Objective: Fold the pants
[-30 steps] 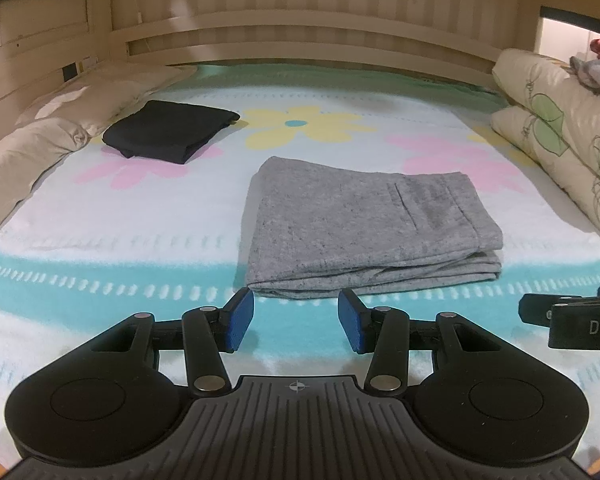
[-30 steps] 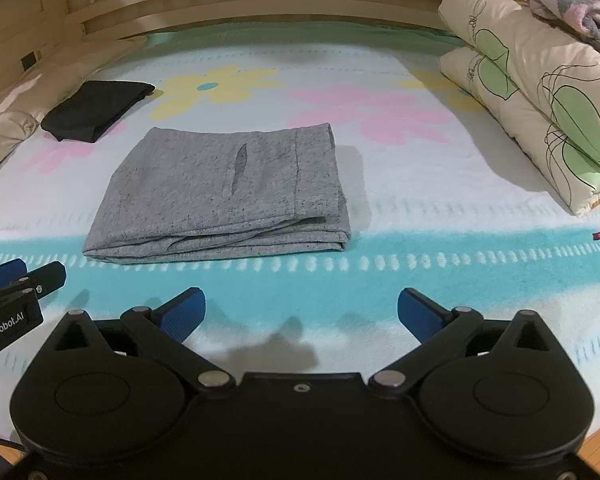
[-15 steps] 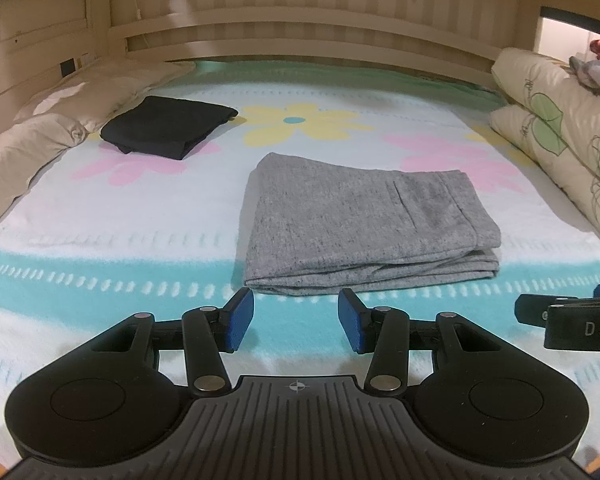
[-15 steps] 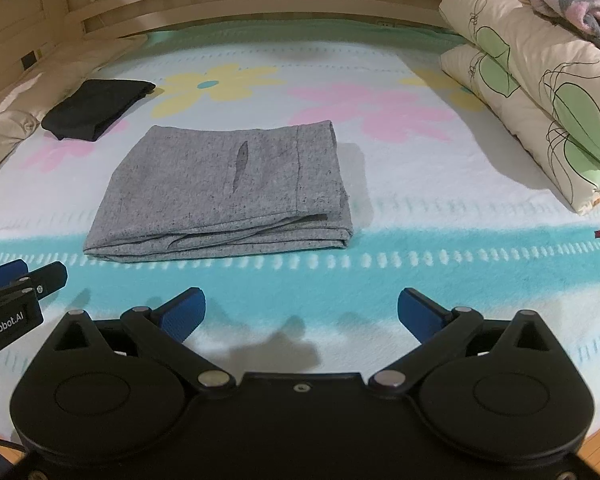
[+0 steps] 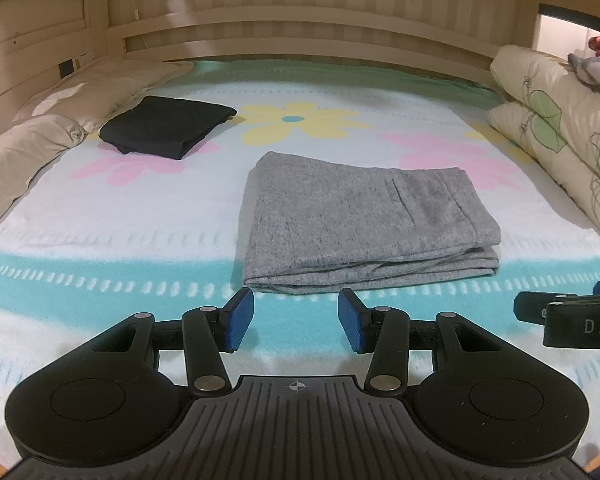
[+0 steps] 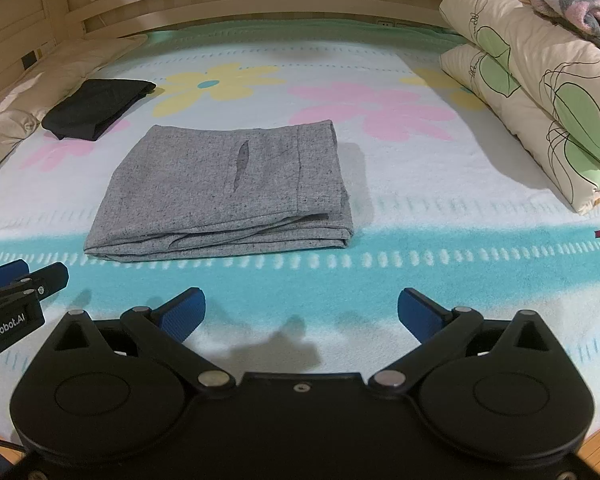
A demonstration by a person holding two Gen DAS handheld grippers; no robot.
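Note:
Grey pants lie folded into a flat rectangle on the flowered bed blanket; they also show in the right wrist view. My left gripper is open and empty, just in front of the fold's near edge, apart from it. My right gripper is wide open and empty, further back from the pants' near edge. Each gripper shows at the edge of the other's view: the right one and the left one.
A folded black garment lies at the back left. Beige pillows line the left side. Stacked floral pillows with a crumpled cloth on top stand at the right. A wooden headboard closes the back.
Both grippers have drawn back and risen very slightly from the folded pants. Their jaws have not changed. The pants have not moved.

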